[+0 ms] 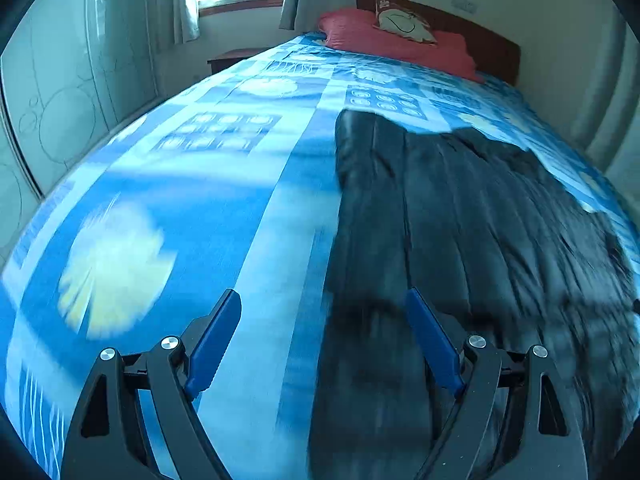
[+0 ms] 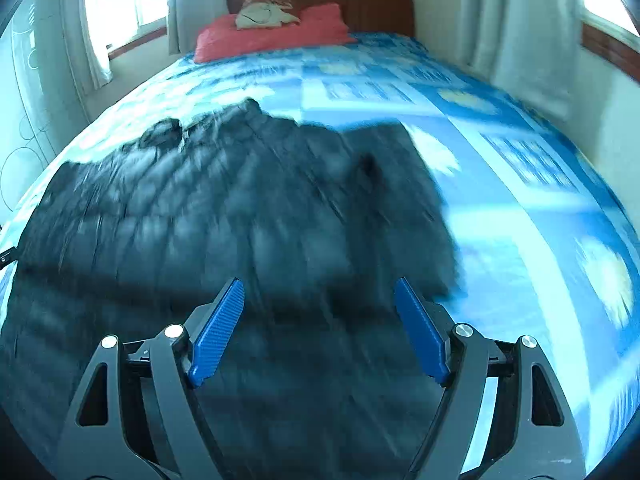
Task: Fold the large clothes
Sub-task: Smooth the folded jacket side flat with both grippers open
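Note:
A large dark grey garment lies spread flat on a bed with a blue patterned sheet. In the left wrist view it fills the right half, and my left gripper hangs open above its left edge, nothing between the blue pads. The right wrist view shows the same garment filling the middle and left. My right gripper is open above its near right part, holding nothing. Both views are motion-blurred.
A red pillow with a pale cushion lies at the wooden headboard. Curtained windows stand behind and to the right. A wardrobe runs along the left of the bed, and blue sheet shows bare right of the garment.

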Tool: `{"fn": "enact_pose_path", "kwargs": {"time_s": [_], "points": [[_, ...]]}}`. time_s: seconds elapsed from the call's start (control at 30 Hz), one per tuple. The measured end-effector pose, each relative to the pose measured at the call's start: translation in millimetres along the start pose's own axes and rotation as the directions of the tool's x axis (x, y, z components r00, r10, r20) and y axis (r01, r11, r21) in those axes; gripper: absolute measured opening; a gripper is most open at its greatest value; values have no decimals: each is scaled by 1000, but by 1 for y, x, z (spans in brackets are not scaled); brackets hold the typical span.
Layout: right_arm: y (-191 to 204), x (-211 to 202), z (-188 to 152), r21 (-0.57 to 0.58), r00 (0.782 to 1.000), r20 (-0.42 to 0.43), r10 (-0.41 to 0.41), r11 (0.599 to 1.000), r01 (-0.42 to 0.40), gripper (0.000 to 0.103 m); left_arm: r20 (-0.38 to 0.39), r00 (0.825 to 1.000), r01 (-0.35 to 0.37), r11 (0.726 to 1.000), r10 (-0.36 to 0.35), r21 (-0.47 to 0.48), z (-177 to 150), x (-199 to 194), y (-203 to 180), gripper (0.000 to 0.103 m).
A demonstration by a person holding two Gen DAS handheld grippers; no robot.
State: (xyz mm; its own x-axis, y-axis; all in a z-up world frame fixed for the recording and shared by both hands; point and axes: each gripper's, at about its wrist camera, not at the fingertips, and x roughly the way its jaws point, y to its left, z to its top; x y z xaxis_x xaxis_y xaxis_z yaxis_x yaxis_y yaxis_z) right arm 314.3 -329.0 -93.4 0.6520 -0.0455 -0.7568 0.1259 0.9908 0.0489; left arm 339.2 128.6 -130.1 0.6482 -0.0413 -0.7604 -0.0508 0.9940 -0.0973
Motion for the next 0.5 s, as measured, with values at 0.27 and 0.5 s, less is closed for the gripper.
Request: {"fn": "enact_pose_path", "kwargs": {"time_s": [0.27,0.5], "points": [[-54,-78,-100,90,997,-74,-28,995,35,78,-47,995,84,996,-84,-13,-100,-88,17,83],[-71,-116,-180,179,992,-121,23,984,0,78,-96,988,116,992,-121,-56,-166,-123,19,83]]}}
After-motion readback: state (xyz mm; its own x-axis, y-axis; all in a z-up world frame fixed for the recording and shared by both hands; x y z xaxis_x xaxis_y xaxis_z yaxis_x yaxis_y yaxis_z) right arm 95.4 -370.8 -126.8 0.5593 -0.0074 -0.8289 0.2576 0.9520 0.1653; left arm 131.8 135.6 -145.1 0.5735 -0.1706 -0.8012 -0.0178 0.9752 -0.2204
